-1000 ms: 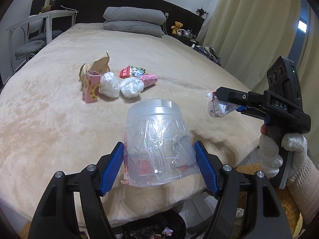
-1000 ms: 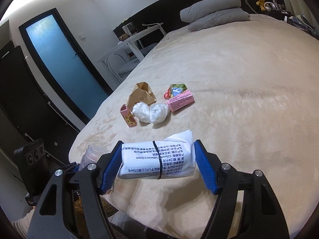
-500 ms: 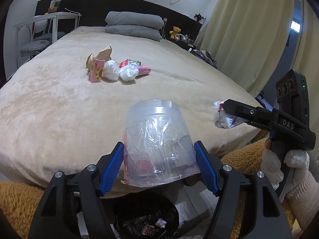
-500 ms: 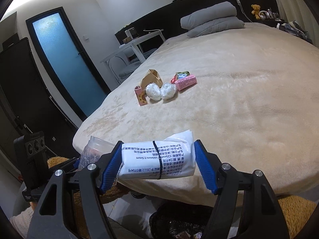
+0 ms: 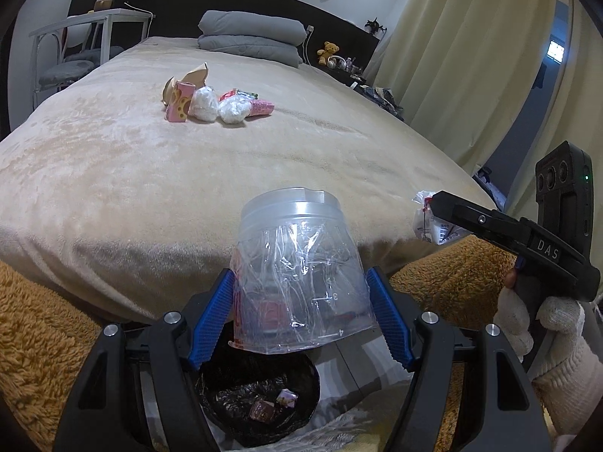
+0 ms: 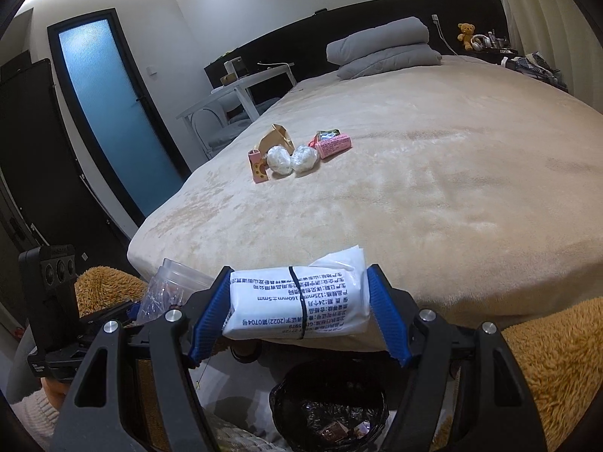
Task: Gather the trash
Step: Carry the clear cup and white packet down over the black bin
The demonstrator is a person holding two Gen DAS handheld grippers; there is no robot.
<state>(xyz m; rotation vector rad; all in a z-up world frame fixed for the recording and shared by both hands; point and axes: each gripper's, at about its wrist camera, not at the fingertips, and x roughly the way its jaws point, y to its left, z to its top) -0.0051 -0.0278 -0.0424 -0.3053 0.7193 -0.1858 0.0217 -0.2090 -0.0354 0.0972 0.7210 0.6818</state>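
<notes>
Blue ribbed fingers [image 5: 211, 316] of the left gripper [image 5: 301, 320] clenched on a crumpled clear plastic cup [image 5: 301, 275], held lid-end forward above a black-lined trash bin [image 5: 260, 395] on the floor; the fingers [image 6: 384, 320] of the right gripper [image 6: 299, 316] grasp a white printed packet [image 6: 297, 301] bound by a thin black band, held crosswise over the same bin [image 6: 328, 406]. Both grippers are level, pointing towards the foot of the bed [image 5: 150, 173]. A white-gloved right hand [image 5: 527, 324] grips the right tool's handle, seen from the left wrist view, where only the end of the packet [image 5: 433, 226] shows. The right wrist view alone shows the left tool's camera block [image 6: 52, 275] and a frosted blue door [image 6: 113, 109]; the left wrist view alone shows cream curtains [image 5: 471, 56]. Small wrappers lie in the bin. On the beige bedspread, well apart from both grippers, remains a cluster of trash: a pink carton [image 5: 177, 105], a torn brown paper bag [image 5: 192, 75], two crumpled white wads [image 5: 218, 105], a pink packet [image 5: 262, 106] and a red-green wrapper [image 5: 235, 94]. Folded grey pillows [image 5: 252, 37] lie by a black headboard, a teddy bear [image 5: 329, 51] beside them, a white side counter [image 5: 90, 19] to one side; a tan shaggy rug [image 5: 34, 331] flanks the bin
</notes>
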